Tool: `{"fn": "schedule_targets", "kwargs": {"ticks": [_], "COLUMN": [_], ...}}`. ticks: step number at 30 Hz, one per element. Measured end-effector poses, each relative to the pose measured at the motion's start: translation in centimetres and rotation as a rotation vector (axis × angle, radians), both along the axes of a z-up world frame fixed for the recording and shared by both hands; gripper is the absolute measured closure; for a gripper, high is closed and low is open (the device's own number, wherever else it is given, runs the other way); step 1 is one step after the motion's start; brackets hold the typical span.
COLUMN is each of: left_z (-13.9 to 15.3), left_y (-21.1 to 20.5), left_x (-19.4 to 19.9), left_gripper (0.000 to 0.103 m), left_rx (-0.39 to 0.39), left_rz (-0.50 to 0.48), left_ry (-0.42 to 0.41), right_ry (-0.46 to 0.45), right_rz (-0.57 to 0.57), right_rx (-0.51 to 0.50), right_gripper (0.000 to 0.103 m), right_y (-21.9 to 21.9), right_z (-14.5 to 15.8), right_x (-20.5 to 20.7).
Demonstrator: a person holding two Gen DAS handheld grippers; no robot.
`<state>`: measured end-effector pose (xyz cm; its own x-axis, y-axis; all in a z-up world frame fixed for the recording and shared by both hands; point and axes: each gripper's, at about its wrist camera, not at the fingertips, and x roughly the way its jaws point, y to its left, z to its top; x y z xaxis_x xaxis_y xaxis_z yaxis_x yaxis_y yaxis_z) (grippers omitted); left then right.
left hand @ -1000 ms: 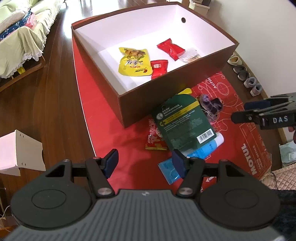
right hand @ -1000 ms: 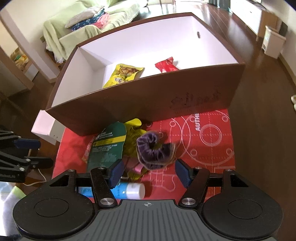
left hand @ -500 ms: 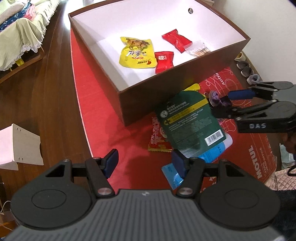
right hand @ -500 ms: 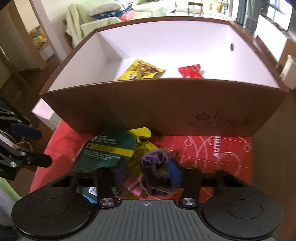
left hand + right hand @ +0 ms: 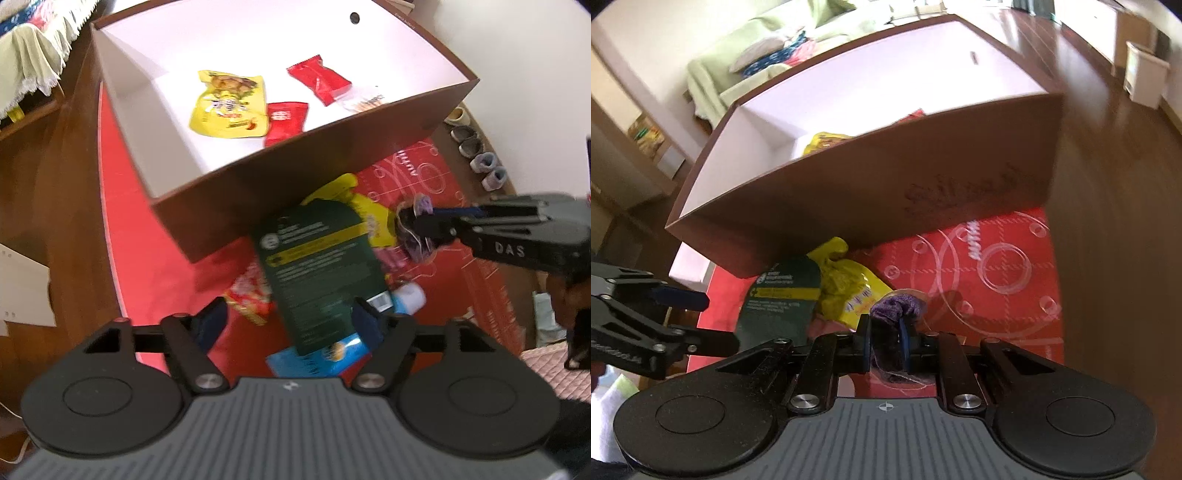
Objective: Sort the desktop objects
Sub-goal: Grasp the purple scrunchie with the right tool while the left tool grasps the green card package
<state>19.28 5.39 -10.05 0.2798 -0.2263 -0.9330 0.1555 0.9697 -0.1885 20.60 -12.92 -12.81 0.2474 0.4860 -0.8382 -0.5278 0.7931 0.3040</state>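
Right claw: clenched on the purple hair tie. Its blue pads press the fabric from both sides, and the bunched top of the tie sticks out past the fingertips. The tie sits low over the red mat; whether its loose threads brush the mat cannot be told.

Left claw: released, jaws wide apart, nothing between them. It hangs over the dark green packet, with the blue tube beneath that packet.

Brown box: the likely destination. In the right wrist view it stands at 12 o'clock from the held tie, its near wall rising between tie and white floor. Its long axis runs from 9 to 3 o'clock across that claw's path.

Contents of the box, left wrist view: yellow snack bag, two red packets, clear wrapped item.

Judgement: the right claw is the nearer one for this item. The move needs lift first, then travel toward 12 o'clock over the wall.

Still loose on the mat: yellow pouch at 10 o'clock from the tie.
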Motion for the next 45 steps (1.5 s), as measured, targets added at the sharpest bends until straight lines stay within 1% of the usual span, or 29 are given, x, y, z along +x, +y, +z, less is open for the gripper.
{"fn": "schedule_targets", "kwargs": {"ticks": [2,5,9,12,13,15,18,23,25,26,28,30,32,35,37,38,39,43,45], "left_z": [-0.4,-1.1,-1.8,-1.9,-2.0,-2.3,-2.8,-4.1,-4.2,-4.1,-3.8,-3.6,-3.3,-2.9,-2.7,-2.7,-2.7,-2.7,-3.0], "left_y": [-0.8,-1.6,-1.9,-1.8,-1.9,-2.1,-2.6,-2.8,-2.5,-2.4,-2.1,-1.5,-0.9,0.0,0.3,0.4,0.4,0.4,0.7], "left_x": [0.3,0.8,1.5,2.1,2.3,2.7,3.2,3.2,3.0,2.9,2.7,2.6,2.4,2.2,2.0,1.9,1.8,1.5,1.3], "left_gripper": [0.025,0.024,0.024,0.024,0.023,0.018,0.017,0.017,0.021,0.029,0.037,0.053,0.062,0.067,0.053,0.041,0.038,0.040,0.049], "left_rx": [-0.003,-0.006,-0.054,-0.073,-0.069,-0.058,-0.019,0.036,0.020,0.015,0.009,-0.014,-0.037,-0.066,-0.075,-0.086,-0.091,-0.104,-0.112], "left_rz": [0.004,0.025,0.113,0.180,0.191,0.211,0.233,0.233,0.238,0.235,0.228,0.233,0.245,0.249,0.271,0.279,0.278,0.266,0.266], "left_ry": [0.014,0.043,0.073,0.073,0.071,0.069,0.065,0.058,0.052,0.047,0.033,0.031,0.032,0.050,0.048,0.046,0.046,0.048,0.059], "right_ry": [0.006,0.009,0.013,0.017,0.018,0.018,0.016,0.015,0.016,0.016,0.015,0.013,0.013,0.011,0.013,0.015,0.015,0.023,0.027], "right_rz": [-0.017,-0.032,-0.040,-0.041,-0.041,-0.041,-0.045,-0.047,-0.045,-0.043,-0.039,-0.036,-0.033,-0.028,-0.030,-0.031,-0.032,-0.034,-0.031], "right_rx": [-0.003,-0.001,0.007,0.009,0.009,0.009,0.011,0.011,0.011,0.011,0.012,0.014,0.015,0.012,0.011,0.011,0.009,0.004,0.000], "right_gripper": [0.089,0.089,0.089,0.089,0.089,0.089,0.089,0.089,0.089,0.089,0.089,0.089,0.089,0.089,0.089,0.089,0.089,0.089,0.089], "right_y": [-0.6,-1.3,-1.7,-1.9,-1.9,-2.1,-2.3,-2.5,-2.4,-2.4,-2.2,-2.1,-1.9,-1.8,-1.8,-1.8,-1.9,-2.1,-2.1], "right_z": [0.2,0.4,0.5,0.4,0.4,0.4,0.4,0.5,0.5,0.5,0.5,0.6,0.7,0.7,0.7,0.7,0.7,0.6,0.5], "right_x": [-0.1,-0.3,-0.5,-0.6,-0.6,-0.6,-0.6,-0.5,-0.6,-0.6,-0.6,-0.7,-0.7,-0.9,-0.9,-1.0,-1.1,-1.3,-1.4]}}
